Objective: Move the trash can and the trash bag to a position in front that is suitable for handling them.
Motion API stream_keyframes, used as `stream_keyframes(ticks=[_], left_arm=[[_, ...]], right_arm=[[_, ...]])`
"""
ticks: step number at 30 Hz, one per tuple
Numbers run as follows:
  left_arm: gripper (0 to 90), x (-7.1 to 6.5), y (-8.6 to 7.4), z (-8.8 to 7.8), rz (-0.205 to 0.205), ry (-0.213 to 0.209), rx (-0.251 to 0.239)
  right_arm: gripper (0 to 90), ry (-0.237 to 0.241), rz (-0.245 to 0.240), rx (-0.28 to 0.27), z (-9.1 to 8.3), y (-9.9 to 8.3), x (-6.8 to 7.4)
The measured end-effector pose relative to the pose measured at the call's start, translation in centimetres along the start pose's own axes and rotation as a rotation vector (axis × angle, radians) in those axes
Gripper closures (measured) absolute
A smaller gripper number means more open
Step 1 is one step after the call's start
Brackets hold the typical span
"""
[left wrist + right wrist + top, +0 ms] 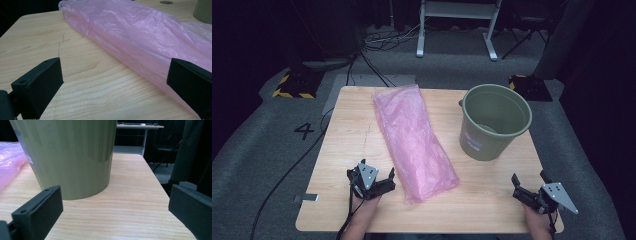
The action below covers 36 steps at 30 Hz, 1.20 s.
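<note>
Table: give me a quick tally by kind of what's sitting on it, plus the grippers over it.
Pink plastic bag: 1
Green bucket: 1
Grippers, both open: 2, the left gripper and the right gripper
Total: 4

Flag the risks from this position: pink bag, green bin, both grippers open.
1. The thin, crinkled pink plastic bag lies flat on the wooden table; the open left gripper beside its near edge may pinch several layers or slip off the film.
2. The tall olive-green plastic bin stands free near the table's right edge; a nudge from the open right gripper could tip it or slide it.
3. Dragging the bag towards the bin might snag its rim.
</note>
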State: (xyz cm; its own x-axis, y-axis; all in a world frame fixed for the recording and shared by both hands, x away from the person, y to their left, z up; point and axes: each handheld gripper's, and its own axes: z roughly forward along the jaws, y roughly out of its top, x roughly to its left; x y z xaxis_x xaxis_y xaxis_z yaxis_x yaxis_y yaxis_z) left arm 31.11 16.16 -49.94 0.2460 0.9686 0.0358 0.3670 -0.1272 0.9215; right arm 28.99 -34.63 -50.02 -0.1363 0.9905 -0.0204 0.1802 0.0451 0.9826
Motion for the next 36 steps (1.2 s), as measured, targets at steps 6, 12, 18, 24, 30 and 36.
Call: stream_keyframes(ticks=[6,12,18,24,30,36], left_arm=[[0.4,-0.1,0.1,0.2,0.004,-0.015,0.022],[0.4,0.0,0.3,0.5,-0.031,-0.062,0.073],[0.2,-1.7,0.9,1.2,-0.053,-0.140,0.118],[1.5,-4.4,1.4,2.9,0.030,-0.125,0.225],[4.3,-4.4,2.7,2.1,-0.056,-0.186,0.162],[5.2,-4.3,3.6,2.4,-0.135,-0.194,0.195]], right_arm=[[0.0,0.005,0.007,0.017,0.2,0.1,-0.1],[0.0,0.008,0.006,0.018,0.2,0.1,-0.1],[0.0,0.017,0.001,0.027,0.2,0.1,-0.1],[0.0,0.027,0.007,0.042,0.4,0.2,-0.2],[0.0,0.034,0.001,0.040,0.4,0.1,-0.1],[0.0,0.038,-0.005,0.043,0.4,0.2,0.0]])
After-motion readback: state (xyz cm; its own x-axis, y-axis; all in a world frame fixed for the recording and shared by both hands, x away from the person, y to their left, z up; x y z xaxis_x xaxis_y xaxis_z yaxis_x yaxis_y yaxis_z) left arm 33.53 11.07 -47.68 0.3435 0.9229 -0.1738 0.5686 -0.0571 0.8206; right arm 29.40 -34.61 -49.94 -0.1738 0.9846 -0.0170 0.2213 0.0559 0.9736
